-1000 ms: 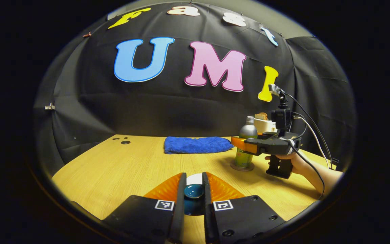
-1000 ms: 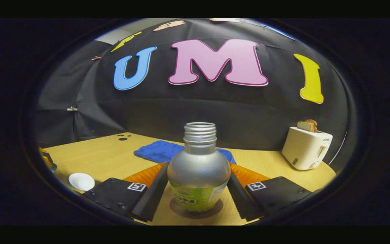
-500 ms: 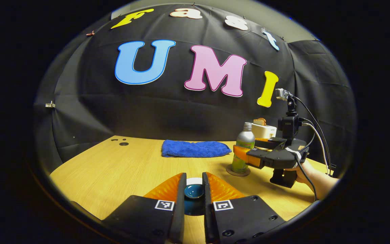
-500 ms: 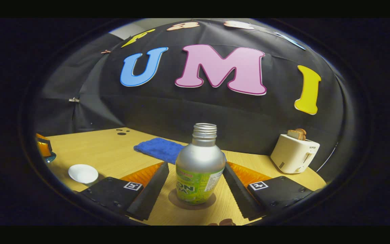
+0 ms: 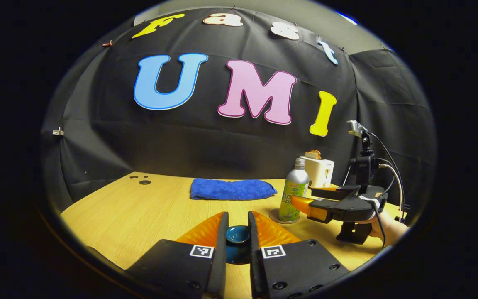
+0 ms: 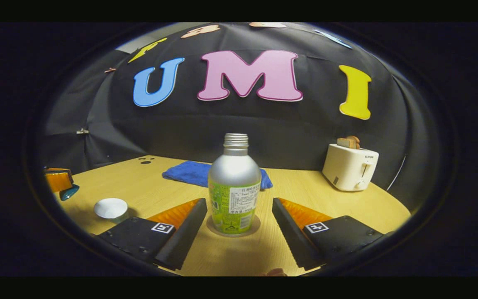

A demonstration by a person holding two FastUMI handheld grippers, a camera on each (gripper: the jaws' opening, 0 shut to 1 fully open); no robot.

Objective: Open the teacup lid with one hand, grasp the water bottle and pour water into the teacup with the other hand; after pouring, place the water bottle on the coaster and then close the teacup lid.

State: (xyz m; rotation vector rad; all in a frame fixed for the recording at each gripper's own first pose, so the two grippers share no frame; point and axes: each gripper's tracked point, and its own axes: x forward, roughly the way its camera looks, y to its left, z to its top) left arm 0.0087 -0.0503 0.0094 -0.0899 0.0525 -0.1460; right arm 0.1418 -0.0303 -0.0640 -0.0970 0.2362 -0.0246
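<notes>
The lid (image 5: pixel 237 235), a small dark teal ceramic piece, is pinched between the left gripper's (image 5: pixel 237 232) jaws, which are closed nearly together on it and hold it above the counter (image 5: pixel 147 211). It looks hard, glazed and slick, light but apt to chip if dropped, so a hold on its knob or narrow part seems wisest; I can't quite make out which part the jaws have. The cup (image 6: pixel 110 208), white and open-mouthed, sits on the counter off to the left in the right gripper view, just beside that gripper's body. The bottle (image 6: pixel 234 185) stands upright on the round coaster (image 6: pixel 233 229), uncapped, with a smooth silvery shoulder and a green label below. The right gripper (image 6: pixel 239 220) has its jaws spread wide, clear of the bottle and holding nothing. The bottle should be stiff metal, fairly light, and slippery on the bare shoulder; the labelled belly looks the surer place to grip.
</notes>
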